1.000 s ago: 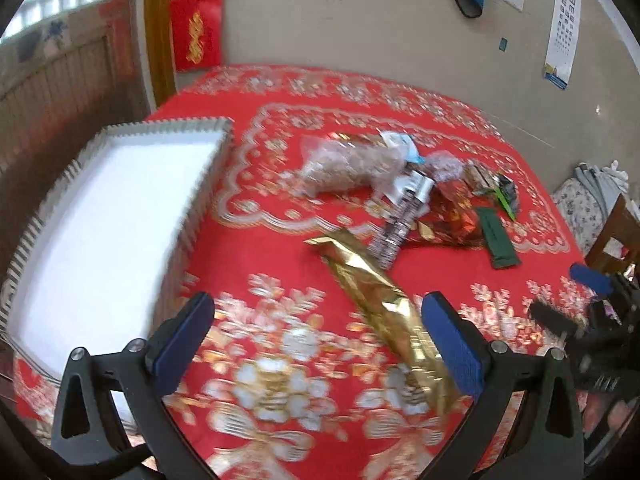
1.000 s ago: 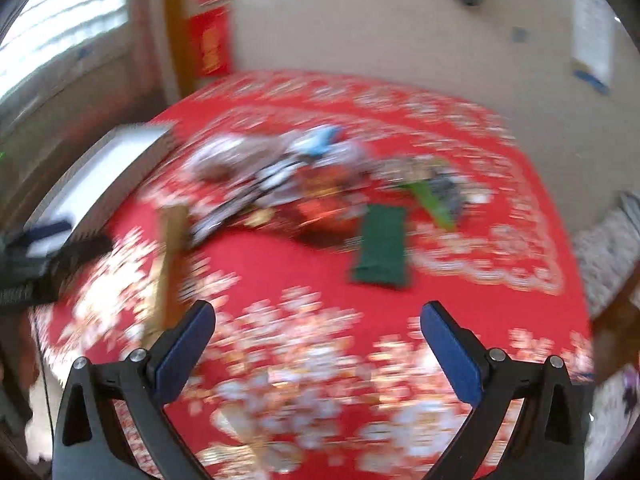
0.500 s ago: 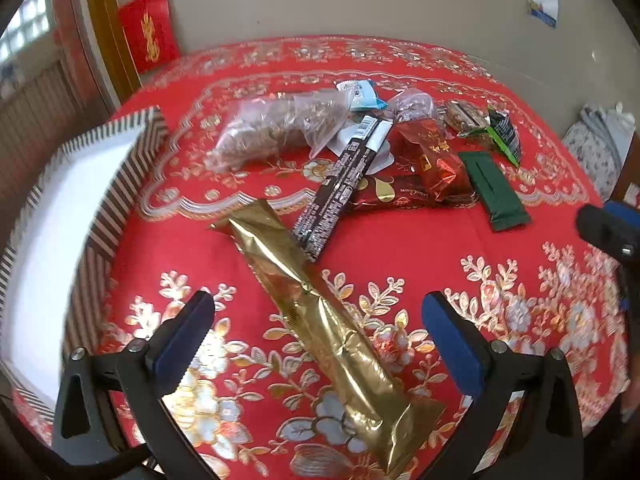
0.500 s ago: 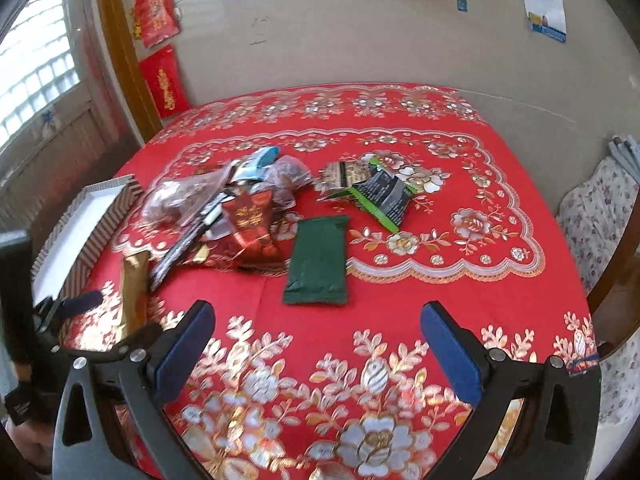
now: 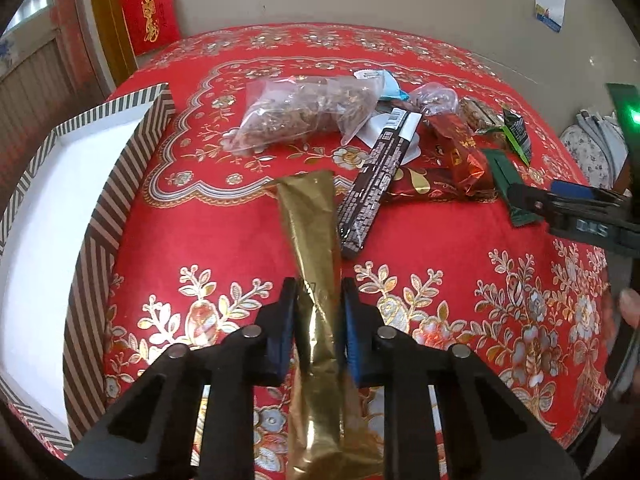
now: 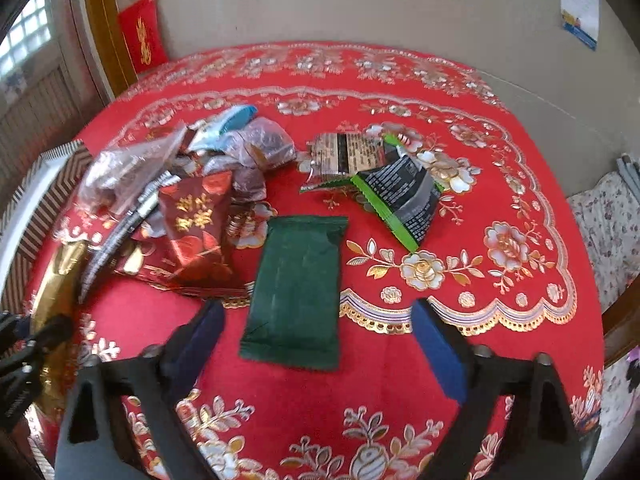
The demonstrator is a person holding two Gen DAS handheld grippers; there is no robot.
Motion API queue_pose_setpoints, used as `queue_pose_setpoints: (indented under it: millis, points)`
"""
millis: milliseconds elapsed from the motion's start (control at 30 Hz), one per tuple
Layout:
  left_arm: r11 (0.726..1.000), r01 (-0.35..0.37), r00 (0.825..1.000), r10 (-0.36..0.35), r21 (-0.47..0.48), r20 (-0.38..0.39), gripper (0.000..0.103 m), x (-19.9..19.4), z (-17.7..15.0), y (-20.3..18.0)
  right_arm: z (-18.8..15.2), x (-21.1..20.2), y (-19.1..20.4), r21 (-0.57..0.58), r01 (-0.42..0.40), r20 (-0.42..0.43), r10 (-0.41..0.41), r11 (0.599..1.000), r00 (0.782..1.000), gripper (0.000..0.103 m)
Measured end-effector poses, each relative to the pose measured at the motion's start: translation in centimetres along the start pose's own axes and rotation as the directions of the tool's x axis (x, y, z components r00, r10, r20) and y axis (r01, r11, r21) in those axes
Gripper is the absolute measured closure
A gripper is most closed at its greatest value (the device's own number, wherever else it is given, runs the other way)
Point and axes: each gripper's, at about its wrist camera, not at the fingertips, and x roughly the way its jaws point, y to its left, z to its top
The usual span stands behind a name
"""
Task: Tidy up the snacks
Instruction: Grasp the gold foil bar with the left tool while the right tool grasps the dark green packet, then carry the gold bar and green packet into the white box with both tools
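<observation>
The left gripper (image 5: pixel 316 300) is clamped on the gold pack (image 5: pixel 316 240); lift it straight, then carry it to the box (image 5: pixel 132 168) at the table's left edge. The right gripper (image 6: pixel 316 320), its jaws just closing and not yet touching, should centre over the green pack (image 6: pixel 296 292).

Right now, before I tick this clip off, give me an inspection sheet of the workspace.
Surface: table under a red floral tablecloth.
Job's things: striped box at the left edge, white inside; long gold packet; dark green packet; red foil packet; black bar; clear bag of nuts; green-edged black wrapper.
Clutter: snacks heaped loosely mid-table, some overlapping.
Grippers: left gripper has just closed on the gold packet; right gripper has just been closing, pads either side of the dark green packet, not touching it.
Cables: nothing seen.
Surroundings: tiled wall, red hanging, wall chart.
</observation>
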Motion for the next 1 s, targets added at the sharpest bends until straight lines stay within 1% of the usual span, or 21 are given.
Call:
queue_pose_setpoints:
  millis: [33,67,167,200,233,267,333,467,567,667,767,867,1000]
  points:
    - [1.0,0.0,1.0,0.0,0.003,0.003,0.08,0.0,-0.1,0.1,0.0,0.4,-0.1,0.002,-0.012,-0.013,0.012,1.0,1.0,0.031]
    - [1.0,-0.001,1.0,0.001,0.01,0.005,0.08,-0.1,-0.2,0.1,0.0,0.7,-0.2,0.005,-0.021,-0.023,0.021,1.0,1.0,0.032]
    - [1.0,-0.005,1.0,0.005,0.026,0.01,0.081,-0.2,-0.3,0.0,0.1,1.0,0.0,-0.023,0.012,-0.009,-0.012,1.0,1.0,0.034]
    - [1.0,-0.003,1.0,0.002,0.026,0.013,0.082,-0.4,-0.4,0.0,0.1,1.0,-0.1,-0.023,0.01,-0.008,-0.011,1.0,1.0,0.035]
    - [1.0,0.004,1.0,-0.004,0.024,0.014,0.082,-0.5,-0.6,0.1,0.1,1.0,-0.1,-0.025,0.011,-0.004,-0.012,1.0,1.0,0.048]
    - [1.0,0.011,1.0,-0.011,0.023,0.015,0.082,-0.7,-0.8,0.3,-0.1,0.7,-0.1,-0.027,0.011,0.006,-0.011,1.0,1.0,0.058]
    - [1.0,0.015,1.0,-0.015,0.024,0.021,0.083,-1.3,-1.2,0.7,-0.5,0.2,-0.2,-0.026,0.023,0.002,-0.023,0.999,1.0,0.058]
    - [1.0,0.013,0.999,-0.013,0.016,0.05,0.083,-2.6,-1.6,1.6,-2.1,-0.8,-0.7,-0.003,0.009,0.009,-0.009,1.0,1.0,0.058]
    - [1.0,0.002,0.996,-0.004,0.019,0.084,0.083,-3.8,-1.7,1.8,-3.5,-2.3,-0.9,0.015,-0.008,0.04,0.008,1.0,0.999,0.058]
    - [1.0,0.004,0.995,-0.006,0.017,0.104,0.083,-4.6,-1.8,2.1,-4.8,-4.6,-0.5,0.031,-0.049,0.086,0.046,0.998,0.995,0.058]
    - [1.0,-0.004,0.993,0.001,0.024,0.121,0.083,-5.4,-1.4,2.4,-5.2,-6.7,1.0,0.02,-0.103,0.129,0.1,0.994,0.987,0.058]
    - [0.999,-0.022,0.989,0.019,0.023,0.144,0.083,-6.2,-0.9,3.1,-4.9,-8.1,3.5,-0.022,-0.143,0.163,0.145,0.989,0.976,0.058]
    - [0.998,-0.069,0.982,0.067,0.01,0.176,0.083,-7.2,0.1,5.0,-3.7,-8.5,7.4,-0.092,-0.196,0.175,0.21,0.976,0.962,0.058]
